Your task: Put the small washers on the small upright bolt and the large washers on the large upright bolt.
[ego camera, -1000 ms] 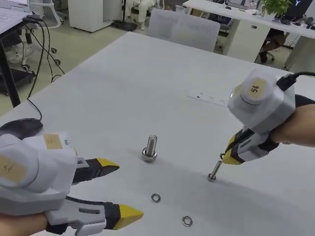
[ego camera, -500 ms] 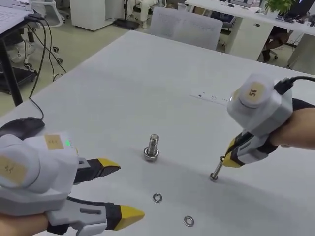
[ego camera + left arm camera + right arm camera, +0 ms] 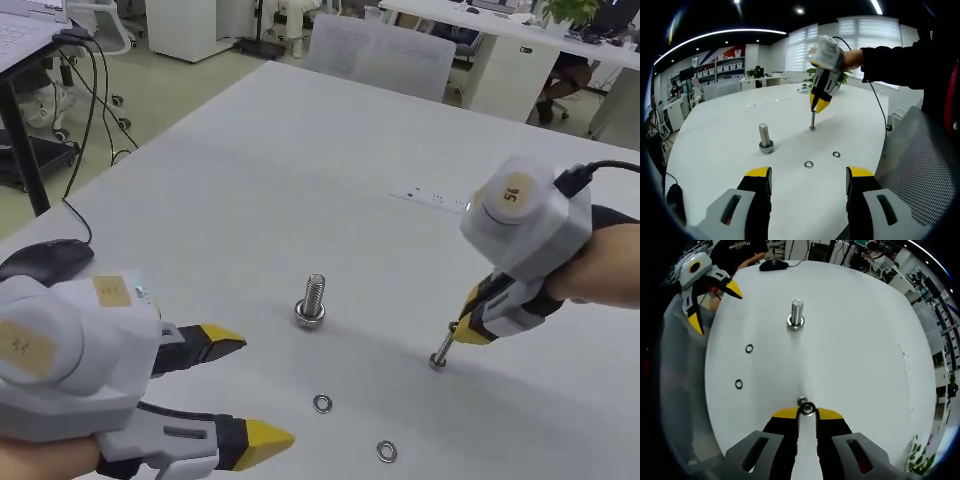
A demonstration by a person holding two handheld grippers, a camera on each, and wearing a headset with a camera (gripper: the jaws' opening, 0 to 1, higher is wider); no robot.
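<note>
Washer [image 3: 808, 409], small one I think, sits pinched in my right tool [image 3: 464, 326], jaws narrow, just atop the small bolt [image 3: 440, 350]. I'd centre its hole over the tip, stay level, then release. Left tool [image 3: 262, 388] hangs wide, empty; loose washers [image 3: 322, 403] lie on table [image 3: 250, 180] nearby.
</note>
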